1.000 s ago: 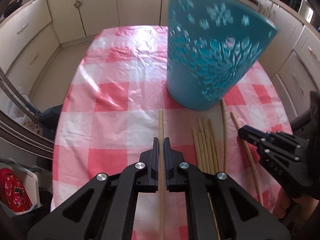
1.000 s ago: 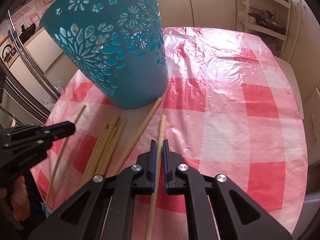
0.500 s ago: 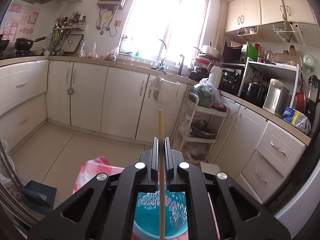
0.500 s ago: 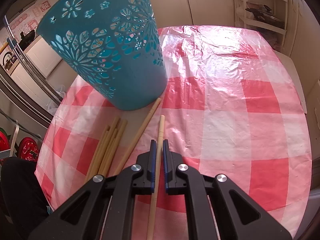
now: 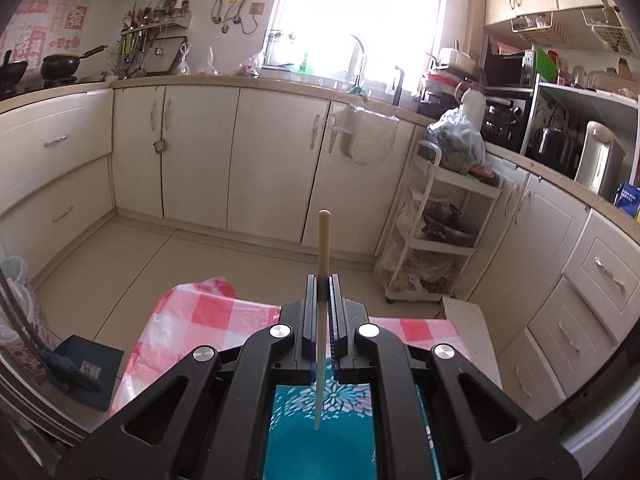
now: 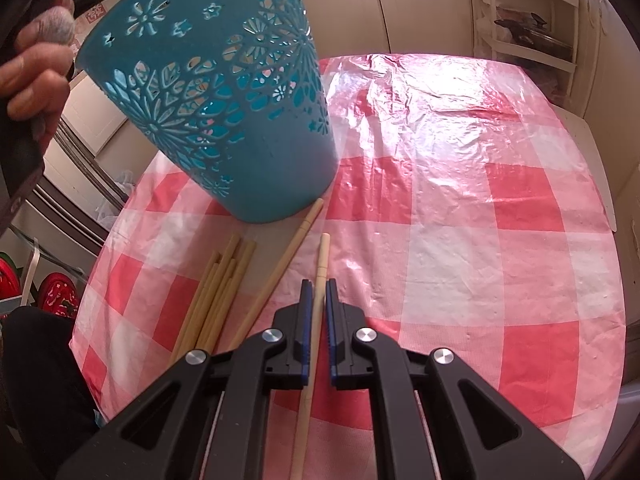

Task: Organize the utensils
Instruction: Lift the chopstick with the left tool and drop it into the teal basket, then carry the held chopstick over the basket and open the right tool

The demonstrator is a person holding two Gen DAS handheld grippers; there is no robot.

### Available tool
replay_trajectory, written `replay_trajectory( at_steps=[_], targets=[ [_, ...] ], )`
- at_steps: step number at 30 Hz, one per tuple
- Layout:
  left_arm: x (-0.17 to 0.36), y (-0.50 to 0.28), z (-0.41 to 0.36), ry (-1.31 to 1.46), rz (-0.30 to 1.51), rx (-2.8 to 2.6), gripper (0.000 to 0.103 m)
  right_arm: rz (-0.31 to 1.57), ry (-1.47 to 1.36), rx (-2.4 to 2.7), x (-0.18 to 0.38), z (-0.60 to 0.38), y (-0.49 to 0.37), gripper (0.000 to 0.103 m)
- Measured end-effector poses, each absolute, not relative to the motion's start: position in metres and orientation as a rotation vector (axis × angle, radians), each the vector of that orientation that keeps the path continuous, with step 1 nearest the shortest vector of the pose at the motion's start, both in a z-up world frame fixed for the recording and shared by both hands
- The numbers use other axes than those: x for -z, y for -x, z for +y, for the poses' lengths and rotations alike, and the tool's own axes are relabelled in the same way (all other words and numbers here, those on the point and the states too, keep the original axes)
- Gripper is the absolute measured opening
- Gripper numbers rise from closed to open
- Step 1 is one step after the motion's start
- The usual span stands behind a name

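My left gripper (image 5: 322,280) is shut on a wooden chopstick (image 5: 323,240), held high over the open mouth of the teal cut-out basket (image 5: 320,432); the stick's lower end hangs inside the basket's opening. In the right wrist view the same teal basket (image 6: 224,120) stands on the red-checked tablecloth (image 6: 460,208). My right gripper (image 6: 315,286) is shut on another chopstick (image 6: 320,264) low over the cloth. A bundle of several chopsticks (image 6: 218,292) and one single chopstick (image 6: 280,268) lie left of it, near the basket's base.
A person's hand (image 6: 36,72) shows at the upper left of the right wrist view. Cream kitchen cabinets (image 5: 200,152), a white trolley rack (image 5: 440,232) and a counter surround the table. The cloth's right half carries no objects.
My left gripper rose from the table with its chopstick, tilted upward and now hangs above the basket's mouth. The right gripper and its chopstick stayed put.
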State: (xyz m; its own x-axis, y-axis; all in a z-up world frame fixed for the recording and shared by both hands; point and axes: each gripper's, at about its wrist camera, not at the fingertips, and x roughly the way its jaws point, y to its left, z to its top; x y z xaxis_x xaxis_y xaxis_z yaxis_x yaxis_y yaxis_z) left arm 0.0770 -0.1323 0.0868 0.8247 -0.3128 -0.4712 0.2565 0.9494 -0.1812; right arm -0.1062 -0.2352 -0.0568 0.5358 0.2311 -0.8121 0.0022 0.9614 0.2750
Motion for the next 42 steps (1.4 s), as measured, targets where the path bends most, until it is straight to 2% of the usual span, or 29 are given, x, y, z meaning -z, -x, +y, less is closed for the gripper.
replay_trajectory(
  at_steps=[4,6,8,9,10,15,18,23,30,36,39,42],
  targets=[
    [-0.076,-0.073,-0.123,0.050,0.610,0.288,0.007,1.005,-0.259,-0.143,0.056,-0.236,0.105,0.007],
    [-0.076,-0.065,-0.112,0.041,0.625,0.271,0.016,1.020,-0.270,-0.142,0.056,-0.238,0.106,0.008],
    [-0.079,-0.052,-0.099,0.034,0.615,0.241,0.052,1.027,-0.270,-0.142,0.054,-0.239,0.109,0.010],
    [-0.082,-0.043,-0.090,0.032,0.593,0.216,0.058,1.027,-0.258,-0.141,0.054,-0.238,0.110,0.010],
    [-0.084,-0.035,-0.082,0.032,0.576,0.204,0.064,1.027,-0.246,-0.138,0.054,-0.237,0.112,0.010],
    [-0.082,-0.005,-0.037,0.059,0.553,0.165,0.075,1.028,-0.131,-0.104,0.052,-0.222,0.110,0.010],
    [-0.071,0.001,-0.016,0.078,0.563,0.148,0.076,1.032,-0.033,-0.078,0.052,-0.210,0.109,0.007],
    [-0.044,-0.004,0.011,0.134,0.626,0.129,0.077,1.000,-0.240,-0.119,0.028,-0.234,0.127,0.006],
    [-0.024,-0.016,0.022,0.215,0.703,0.106,0.079,0.684,-0.460,-0.269,-0.080,-0.260,0.143,0.006],
    [-0.026,-0.009,0.013,0.163,0.670,0.096,0.084,0.425,-0.415,-0.274,-0.162,-0.244,0.099,0.006],
    [-0.025,-0.008,0.008,0.153,0.676,0.098,0.084,0.343,-0.355,-0.192,-0.170,-0.229,0.066,0.006],
    [-0.026,-0.006,0.005,0.140,0.669,0.105,0.084,0.318,-0.316,-0.085,-0.153,-0.219,0.035,0.006]
  ],
)
